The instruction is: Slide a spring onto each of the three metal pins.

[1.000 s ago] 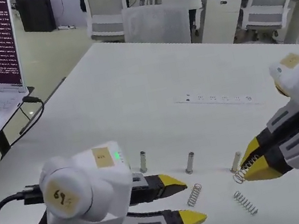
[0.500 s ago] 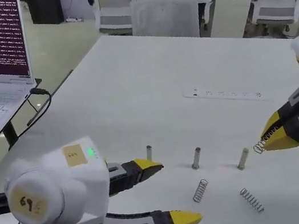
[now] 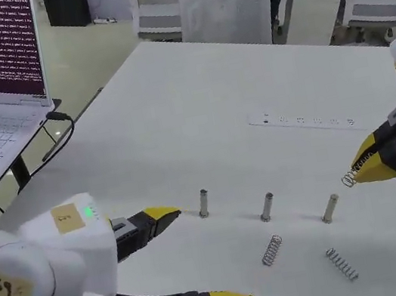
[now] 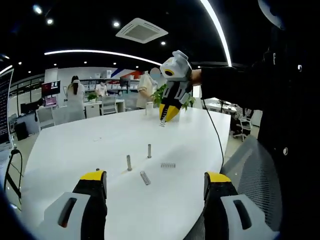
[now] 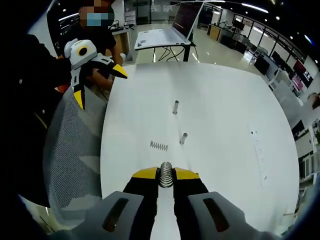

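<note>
Right gripper [image 3: 360, 168] pinching spring [image 3: 348, 180] | spring near rightmost pin [image 3: 330, 208], not touching

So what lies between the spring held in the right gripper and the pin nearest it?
Nothing. In the head view the spring in the right gripper sits just up and right of the nearest pin, with bare white table in the gap.
</note>
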Tool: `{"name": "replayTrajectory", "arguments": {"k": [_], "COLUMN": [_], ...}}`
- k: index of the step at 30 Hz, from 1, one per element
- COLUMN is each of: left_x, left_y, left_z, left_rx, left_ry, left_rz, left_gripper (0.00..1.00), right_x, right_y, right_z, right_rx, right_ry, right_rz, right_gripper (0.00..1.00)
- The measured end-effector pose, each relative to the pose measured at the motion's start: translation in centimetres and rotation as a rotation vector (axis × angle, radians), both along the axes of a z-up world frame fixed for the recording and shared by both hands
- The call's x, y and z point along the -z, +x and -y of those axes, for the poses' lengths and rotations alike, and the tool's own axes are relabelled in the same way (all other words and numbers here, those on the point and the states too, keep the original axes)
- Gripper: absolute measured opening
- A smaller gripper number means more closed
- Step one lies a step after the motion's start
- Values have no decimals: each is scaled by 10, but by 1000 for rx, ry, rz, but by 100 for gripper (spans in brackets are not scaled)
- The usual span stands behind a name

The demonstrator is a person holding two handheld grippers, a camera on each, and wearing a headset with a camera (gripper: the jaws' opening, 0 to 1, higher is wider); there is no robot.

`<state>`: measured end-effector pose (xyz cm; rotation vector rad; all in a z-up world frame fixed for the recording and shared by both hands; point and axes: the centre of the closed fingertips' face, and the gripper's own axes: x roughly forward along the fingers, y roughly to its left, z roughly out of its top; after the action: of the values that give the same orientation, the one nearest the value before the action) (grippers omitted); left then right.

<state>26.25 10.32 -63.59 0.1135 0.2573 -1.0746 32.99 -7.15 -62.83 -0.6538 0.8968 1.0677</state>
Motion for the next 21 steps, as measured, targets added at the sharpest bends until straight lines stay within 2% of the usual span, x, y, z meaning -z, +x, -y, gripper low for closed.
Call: {"name": "replayTrajectory", "arguments": {"k": [6, 14, 15, 21], "left_x": [1, 5, 5, 7], "left_y": [-2, -4, -4, -4], "left_z": [-2, -3, -3, -2], "left_rx": [-15, -23, -21, -18], "left_ry": [-13, 6, 10, 16], "left_rz": [-8, 0, 2, 2], "left_gripper": [81, 83, 83, 82], "right_x": [1, 20, 23, 36], "right_y": [15, 32, 34, 43], "right_z": [5, 15, 17, 19], "right_rx": [2, -7, -15, -20], "right_ry": [-16, -94, -119, -145], "right_rz": [-6, -34, -36, -61], "right_gripper": [8, 8, 8, 8]}}
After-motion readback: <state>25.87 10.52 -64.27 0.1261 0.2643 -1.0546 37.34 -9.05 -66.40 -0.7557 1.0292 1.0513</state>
